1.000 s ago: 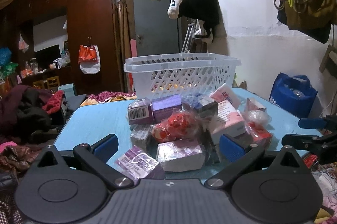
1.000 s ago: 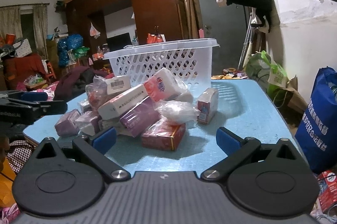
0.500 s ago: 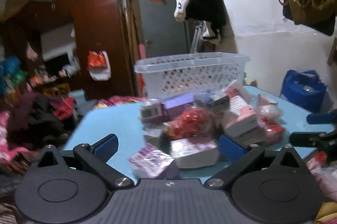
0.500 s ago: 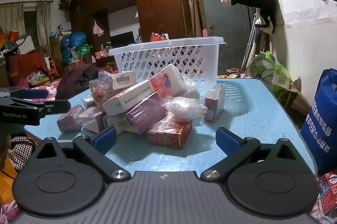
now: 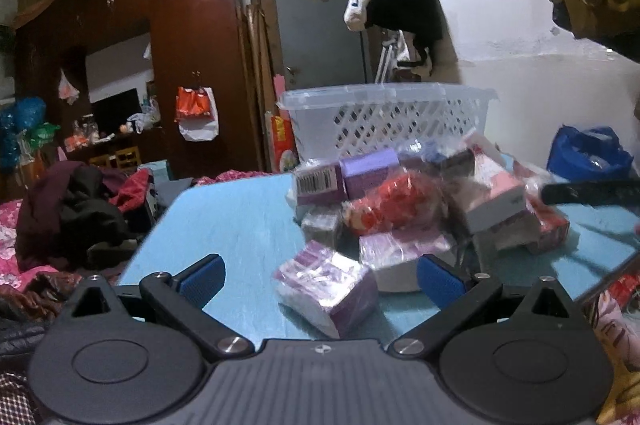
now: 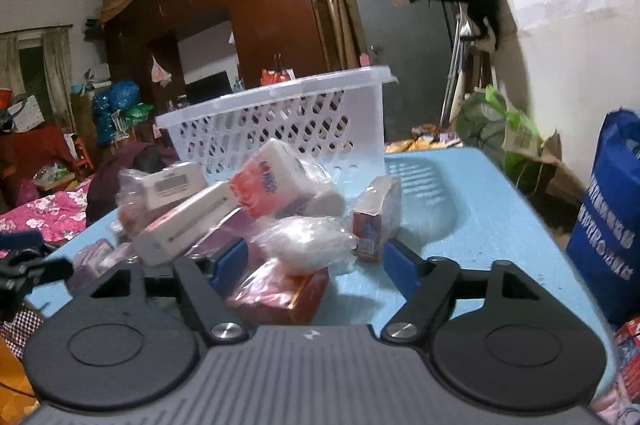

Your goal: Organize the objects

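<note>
A pile of small packets and boxes lies on the light blue table (image 5: pixel 224 225) in front of a white plastic basket (image 5: pixel 384 121). In the left wrist view a purple wrapped packet (image 5: pixel 326 285) lies nearest, between the open fingers of my left gripper (image 5: pixel 320 281). A red bag (image 5: pixel 392 205) sits mid-pile. In the right wrist view my right gripper (image 6: pixel 316 263) is open around a red box (image 6: pixel 280 293) with a clear plastic bag (image 6: pixel 308 243) on top. The basket (image 6: pixel 280 125) stands behind the pile.
A blue bag (image 6: pixel 608 217) stands on the floor right of the table. Clothes and bedding (image 5: pixel 68 209) lie left of the table. A wardrobe (image 5: pixel 192 57) and a grey door (image 5: pixel 320 37) stand behind. My right gripper shows at the right edge of the left wrist view (image 5: pixel 592 193).
Both grippers have moved forward toward the pile. The right gripper now has the red box between its fingers; the left has the purple packet between its fingers.
</note>
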The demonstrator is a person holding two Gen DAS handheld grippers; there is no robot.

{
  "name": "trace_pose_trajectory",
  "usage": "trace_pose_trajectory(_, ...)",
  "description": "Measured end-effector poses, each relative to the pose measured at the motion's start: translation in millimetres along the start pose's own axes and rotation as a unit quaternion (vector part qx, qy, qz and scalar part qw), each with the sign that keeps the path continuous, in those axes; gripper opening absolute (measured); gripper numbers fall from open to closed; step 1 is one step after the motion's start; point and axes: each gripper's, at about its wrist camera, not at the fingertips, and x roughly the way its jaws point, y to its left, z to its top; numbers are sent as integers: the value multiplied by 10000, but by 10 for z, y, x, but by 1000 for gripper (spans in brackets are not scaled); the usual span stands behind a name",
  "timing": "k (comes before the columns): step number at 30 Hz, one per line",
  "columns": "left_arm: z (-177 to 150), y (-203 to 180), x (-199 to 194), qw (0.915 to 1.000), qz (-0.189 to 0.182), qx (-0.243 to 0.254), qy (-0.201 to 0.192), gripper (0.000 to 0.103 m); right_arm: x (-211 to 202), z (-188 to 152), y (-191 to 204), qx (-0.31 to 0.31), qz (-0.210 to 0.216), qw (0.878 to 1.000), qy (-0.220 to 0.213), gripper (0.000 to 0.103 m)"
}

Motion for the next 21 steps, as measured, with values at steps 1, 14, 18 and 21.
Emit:
trace_pose_trajectory(1,-11,-12,28,10000,-15,40,33,102,42,5,-12,35,42,10000,52,71)
trace_pose_trajectory(14,-183,207,311,9966,-337,-739,160,72,122,-26,-15,42,212,9995,215,56)
trace_pose_trajectory(18,-216,229,260,9971,-267,-717,-31,71,61,-23,19,-80,129,9999,50,55)
trace_pose_trajectory(21,-217,255,199,9974,-238,-653,-203,71,-17,-4,31,-144,118,9998,-53,55)
